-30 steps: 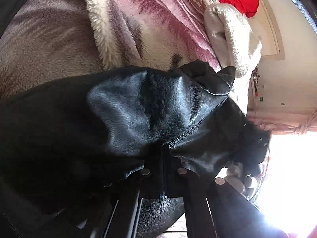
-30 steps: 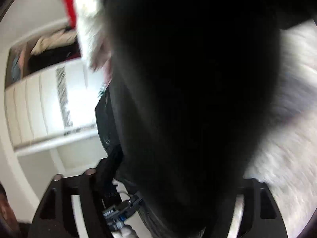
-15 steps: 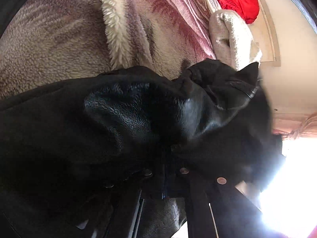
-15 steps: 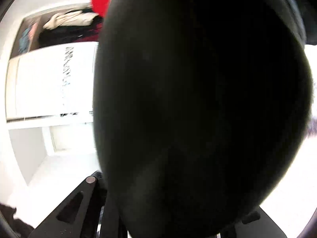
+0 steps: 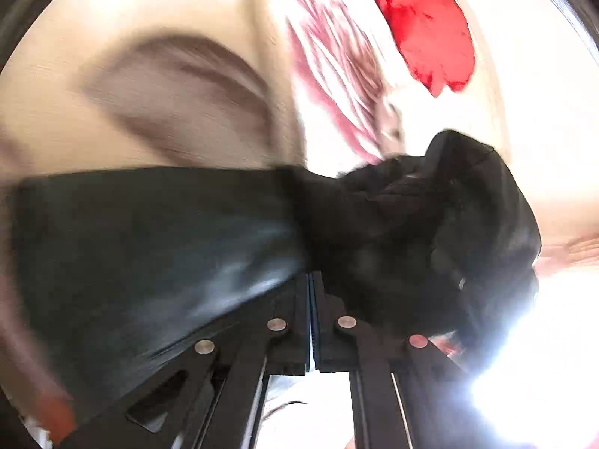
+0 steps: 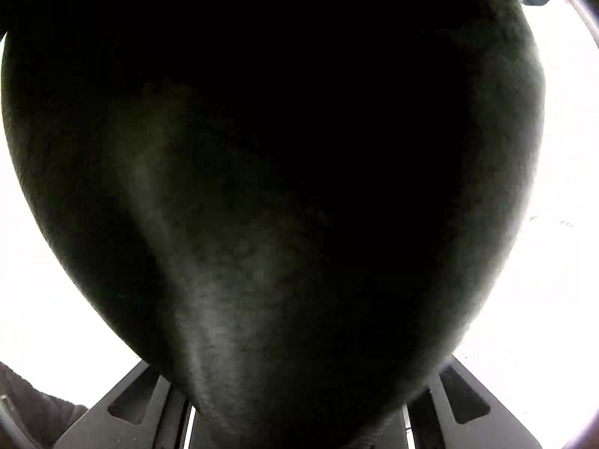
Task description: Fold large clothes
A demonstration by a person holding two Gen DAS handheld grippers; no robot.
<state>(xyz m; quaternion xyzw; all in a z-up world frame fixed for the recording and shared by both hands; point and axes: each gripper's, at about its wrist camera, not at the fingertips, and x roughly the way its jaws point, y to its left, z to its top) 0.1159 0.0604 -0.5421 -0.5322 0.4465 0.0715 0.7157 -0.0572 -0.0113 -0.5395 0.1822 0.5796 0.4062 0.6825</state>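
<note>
A black leather garment (image 5: 187, 247) hangs from my left gripper (image 5: 311, 284), whose two fingers are pressed together on its edge. The leather stretches left and bunches in dark folds (image 5: 449, 232) to the right. In the right wrist view the same black garment (image 6: 280, 205) fills almost the whole frame and drapes over my right gripper (image 6: 295, 426). Its fingertips are hidden under the cloth; only the outer finger frames (image 6: 134, 400) show at the bottom.
Behind the garment in the left wrist view lies a beige and brown fleece blanket (image 5: 168, 86) with a pink-striped part (image 5: 337, 60). A red cloth (image 5: 423, 26) lies at the top right. Bright window glare (image 5: 543, 355) washes out the lower right.
The left gripper has swung with the garment; the view is now blurred and the leather is pulled flatter to the left. In the right wrist view the garment covers more of the frame.
</note>
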